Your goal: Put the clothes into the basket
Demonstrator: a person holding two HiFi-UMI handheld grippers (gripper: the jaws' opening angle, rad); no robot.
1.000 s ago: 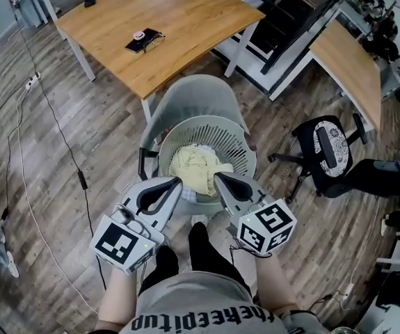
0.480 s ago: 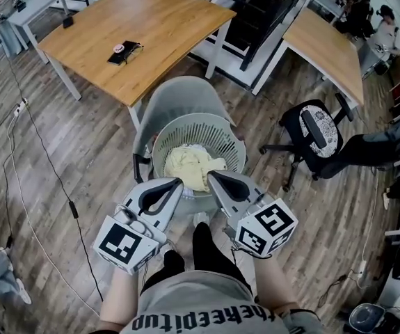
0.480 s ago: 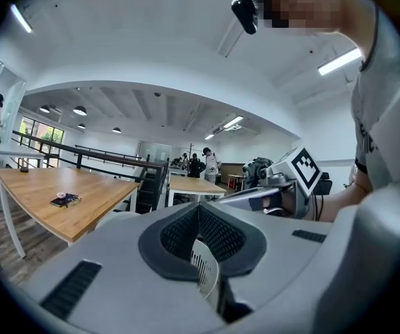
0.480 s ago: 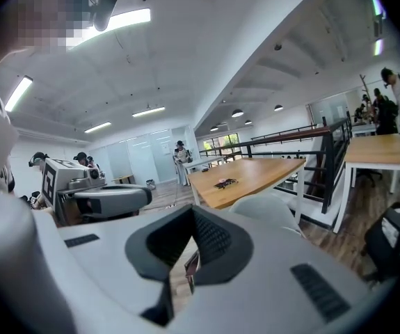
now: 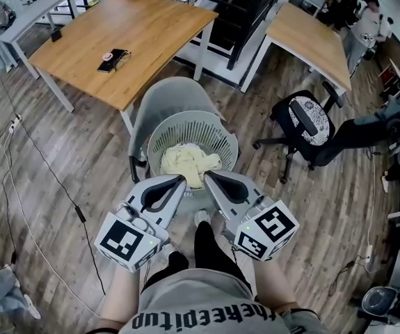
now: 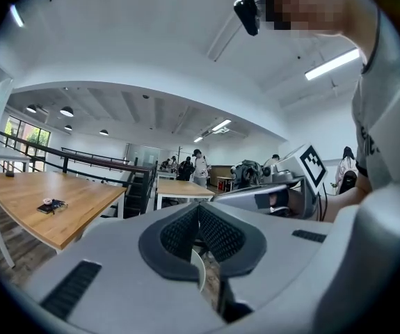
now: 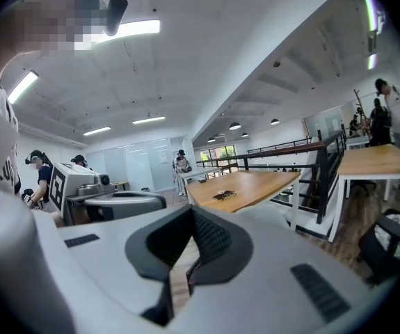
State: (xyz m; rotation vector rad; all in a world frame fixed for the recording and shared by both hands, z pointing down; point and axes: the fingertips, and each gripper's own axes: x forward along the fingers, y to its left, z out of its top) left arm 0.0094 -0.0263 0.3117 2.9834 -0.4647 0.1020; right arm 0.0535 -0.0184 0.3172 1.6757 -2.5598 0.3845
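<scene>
Wood floor (image 5: 60, 152): wide open strip left of grey chair (image 5: 161, 99); black office chair (image 5: 304, 120) near on right. Wooden surface (image 5: 137, 33): edge just behind grey chair. Basket (image 5: 193, 124) on grey chair seat, clothes (image 5: 186, 162) inside. Left gripper (image 5: 183, 179), right gripper (image 5: 206, 175): jaws closed, empty, tips side by side at basket's near rim.

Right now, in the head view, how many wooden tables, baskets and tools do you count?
Wooden tables: 2
Basket: 1
Tools: 2, the left tool and the right tool
Total: 5
</scene>
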